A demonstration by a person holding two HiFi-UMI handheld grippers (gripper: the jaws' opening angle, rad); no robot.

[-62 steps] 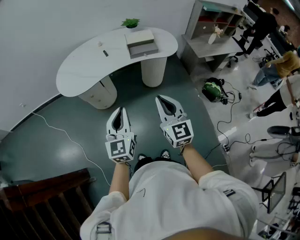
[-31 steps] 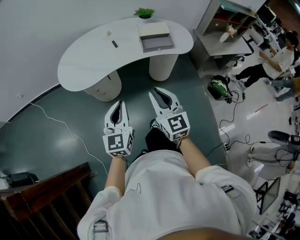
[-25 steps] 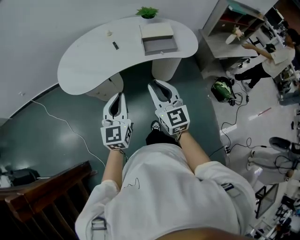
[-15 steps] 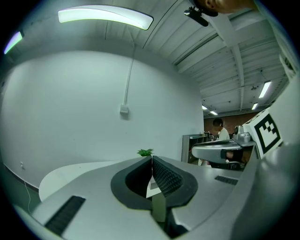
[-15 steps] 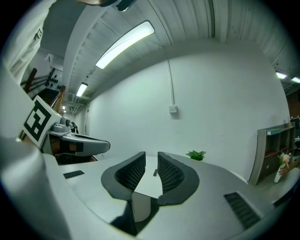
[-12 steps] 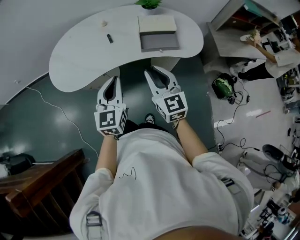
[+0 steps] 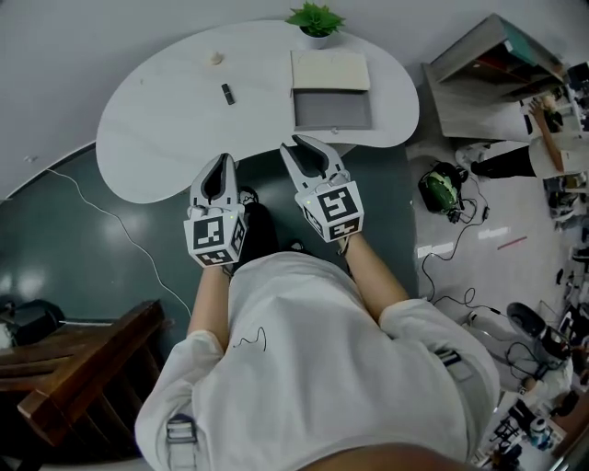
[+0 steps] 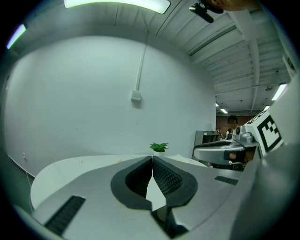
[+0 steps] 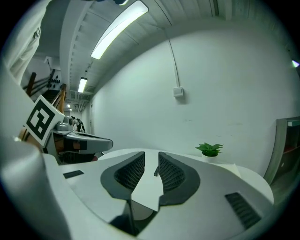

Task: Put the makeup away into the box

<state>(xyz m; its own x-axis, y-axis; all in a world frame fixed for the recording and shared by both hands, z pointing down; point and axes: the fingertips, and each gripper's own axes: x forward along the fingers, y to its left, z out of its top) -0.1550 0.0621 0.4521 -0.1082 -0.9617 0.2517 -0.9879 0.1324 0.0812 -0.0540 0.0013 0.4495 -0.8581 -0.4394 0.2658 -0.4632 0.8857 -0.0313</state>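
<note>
A white curved table [image 7: 166, 138] stands in front of me. On it lie a small dark makeup stick [image 7: 227, 94], a small pale round item [image 7: 215, 58] and a flat box [image 7: 331, 87], beige at the back and grey at the front. My left gripper [image 7: 221, 162] hangs at the table's near edge, shut and empty, its tips touching [image 8: 152, 157]. My right gripper [image 7: 305, 146] is just short of the box. Its jaws are opening with nothing between them [image 9: 151, 153]. Through their gap, the dark makeup stick [image 9: 155, 172] shows far off on the table.
A small potted plant [image 7: 316, 18] stands behind the box. A thin cable [image 7: 120, 221] runs over the dark floor at left, above a wooden railing [image 7: 83, 368]. At right are a grey shelf unit [image 7: 488, 74], a dark bag [image 7: 440, 187] and more cables.
I have walked up to the table; it now fills the top of the head view. Both grippers have moved forward to its near edge. The right jaws stand slightly wider.
</note>
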